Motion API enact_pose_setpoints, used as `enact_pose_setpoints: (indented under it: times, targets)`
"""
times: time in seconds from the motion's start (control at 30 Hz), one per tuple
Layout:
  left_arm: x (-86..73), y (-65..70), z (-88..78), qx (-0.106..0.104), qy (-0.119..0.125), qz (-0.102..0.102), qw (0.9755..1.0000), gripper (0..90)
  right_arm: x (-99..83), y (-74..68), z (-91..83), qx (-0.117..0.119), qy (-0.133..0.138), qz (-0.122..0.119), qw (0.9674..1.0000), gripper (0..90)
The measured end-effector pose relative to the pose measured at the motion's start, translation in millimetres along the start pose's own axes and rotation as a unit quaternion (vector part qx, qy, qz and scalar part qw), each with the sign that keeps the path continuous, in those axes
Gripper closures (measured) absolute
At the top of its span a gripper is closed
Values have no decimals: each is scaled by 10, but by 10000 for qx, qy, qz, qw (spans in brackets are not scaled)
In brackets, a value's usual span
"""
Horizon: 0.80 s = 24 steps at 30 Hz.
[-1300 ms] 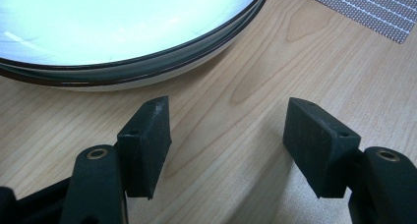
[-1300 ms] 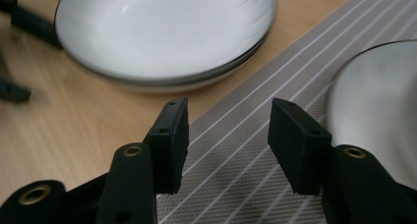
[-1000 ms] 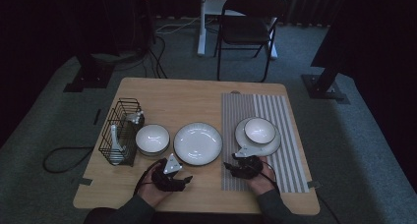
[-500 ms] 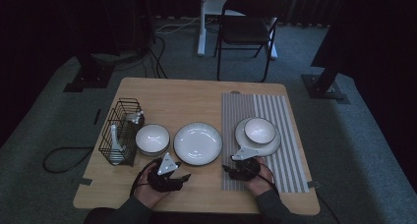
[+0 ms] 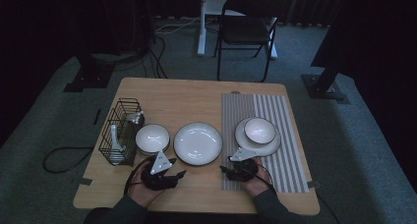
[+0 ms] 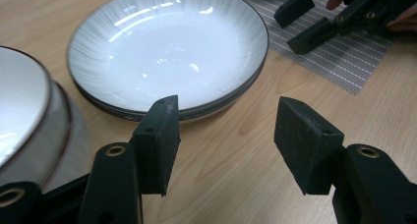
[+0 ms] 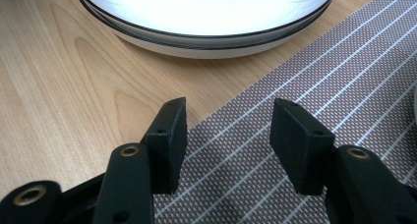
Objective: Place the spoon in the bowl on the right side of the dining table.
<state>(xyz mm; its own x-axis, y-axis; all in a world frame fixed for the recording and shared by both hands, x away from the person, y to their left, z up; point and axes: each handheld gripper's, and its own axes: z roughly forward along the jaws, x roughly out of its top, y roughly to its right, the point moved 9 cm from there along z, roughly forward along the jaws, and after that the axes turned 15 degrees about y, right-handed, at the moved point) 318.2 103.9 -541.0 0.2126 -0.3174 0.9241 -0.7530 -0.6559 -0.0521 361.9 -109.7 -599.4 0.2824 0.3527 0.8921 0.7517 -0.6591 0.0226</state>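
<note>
My left tongs (image 6: 223,135) had just been narrowing, nothing between them, near the plate (image 6: 167,42); my right tongs (image 7: 226,145) stood apart, empty, over the mat's (image 7: 314,81) edge.

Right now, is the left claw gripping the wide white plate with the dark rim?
No: in the left gripper view the left claw stands open over bare wooden table, short of the wide white dark-rimmed plate.

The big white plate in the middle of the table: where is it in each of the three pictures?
High view: the big white plate lies at table centre.
Left gripper view: upper middle, beyond the fingers.
Right gripper view: along the top edge.
Shared landmark: the striped mat beside it.
</note>
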Motion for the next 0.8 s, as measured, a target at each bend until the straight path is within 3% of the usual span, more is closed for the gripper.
enact_pose_setpoints:
  times: [0.4,0.8]
  targets:
    - [175,-170,-187,552,187,73,9983,452,-26,-48,50,-4,-42,-33,10000,475]
    - [256,-336,-340,1026,269,-60,9943,472,-25,-85,79,24,-14,-13,10000,474]
